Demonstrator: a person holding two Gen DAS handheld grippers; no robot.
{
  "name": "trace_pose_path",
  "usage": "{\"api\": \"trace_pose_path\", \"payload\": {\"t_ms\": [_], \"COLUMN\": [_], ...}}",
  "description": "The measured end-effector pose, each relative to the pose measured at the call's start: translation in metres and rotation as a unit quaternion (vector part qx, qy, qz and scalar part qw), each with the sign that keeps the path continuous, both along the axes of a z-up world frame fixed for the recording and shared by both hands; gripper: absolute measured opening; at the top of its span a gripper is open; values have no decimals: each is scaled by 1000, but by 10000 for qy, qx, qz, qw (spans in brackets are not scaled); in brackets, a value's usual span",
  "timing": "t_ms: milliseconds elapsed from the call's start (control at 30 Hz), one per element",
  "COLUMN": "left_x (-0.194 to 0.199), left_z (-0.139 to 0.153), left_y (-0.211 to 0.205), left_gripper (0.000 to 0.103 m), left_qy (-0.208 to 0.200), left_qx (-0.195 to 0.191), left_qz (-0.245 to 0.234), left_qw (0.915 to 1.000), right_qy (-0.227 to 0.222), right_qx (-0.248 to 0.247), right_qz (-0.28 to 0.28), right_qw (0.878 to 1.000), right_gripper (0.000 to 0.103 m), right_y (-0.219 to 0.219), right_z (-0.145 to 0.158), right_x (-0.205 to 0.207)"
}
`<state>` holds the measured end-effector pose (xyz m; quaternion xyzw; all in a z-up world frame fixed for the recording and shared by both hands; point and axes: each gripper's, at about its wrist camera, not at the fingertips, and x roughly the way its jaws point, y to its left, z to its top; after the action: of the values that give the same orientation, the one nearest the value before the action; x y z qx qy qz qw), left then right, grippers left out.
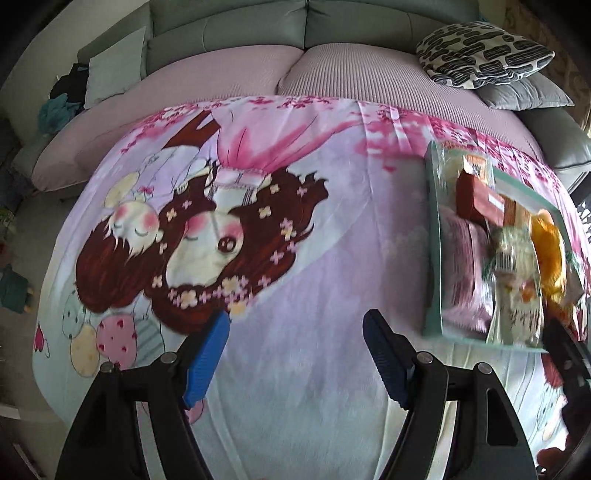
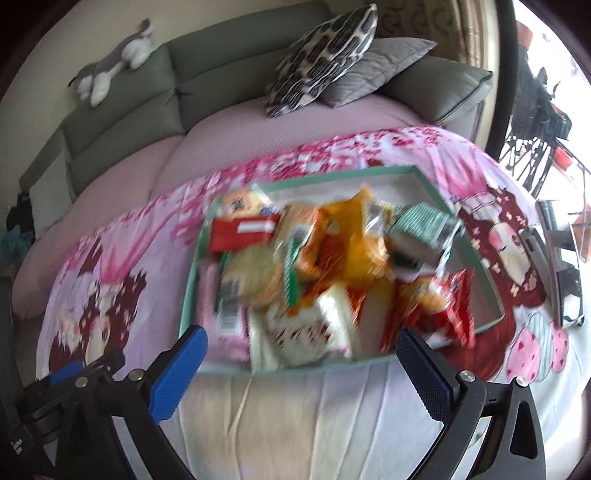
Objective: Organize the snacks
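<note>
Right gripper point(image 2: 299, 363) wide before snack-filled tray point(image 2: 491, 295); stuffed toy point(image 2: 114, 61) right-view only.

Both views daylit, soft, no hard shadows. Right wrist: window point(image 2: 546, 122) at far right blown out, main light src. Heavy fisheye w/ dark vignette at corners, sofa point(image 1: 258, 33) edges bow hard. Motion blur on snack packets point(image 2: 325, 266) and teal tray point(image 1: 434, 236) in both; blue finger pads point(image 2: 177, 373) sharp, bedsheet print point(image 1: 207, 240) only slightly soft. No glare on the cloth.
</note>
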<state>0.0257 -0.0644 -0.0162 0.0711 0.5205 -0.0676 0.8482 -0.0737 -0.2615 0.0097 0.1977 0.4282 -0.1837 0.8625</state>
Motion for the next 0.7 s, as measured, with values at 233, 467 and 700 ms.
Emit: {"api": "trace_pose_path", "payload": {"t_ms": [233,467,700], "left_x": [-3,1,2], "left_z": [-4,-10,-9], "left_y": [4,3,1], "left_gripper": [76,76,76], "left_qy": [148,285,304], "left_qx": [-35,15,65], "left_qz": [58,23,-89], "left_qw": [9999,9996,9995], "right_qy": [259,377,399], "right_qx": [-28,-15,-32], "right_qz": [96,-26,-30], "right_qw": [9996,9993,9992], "right_gripper": [103,103,103], "right_y": [13,5,3], "right_z": [-12,-16,-16], "right_x": [0,0,1]}}
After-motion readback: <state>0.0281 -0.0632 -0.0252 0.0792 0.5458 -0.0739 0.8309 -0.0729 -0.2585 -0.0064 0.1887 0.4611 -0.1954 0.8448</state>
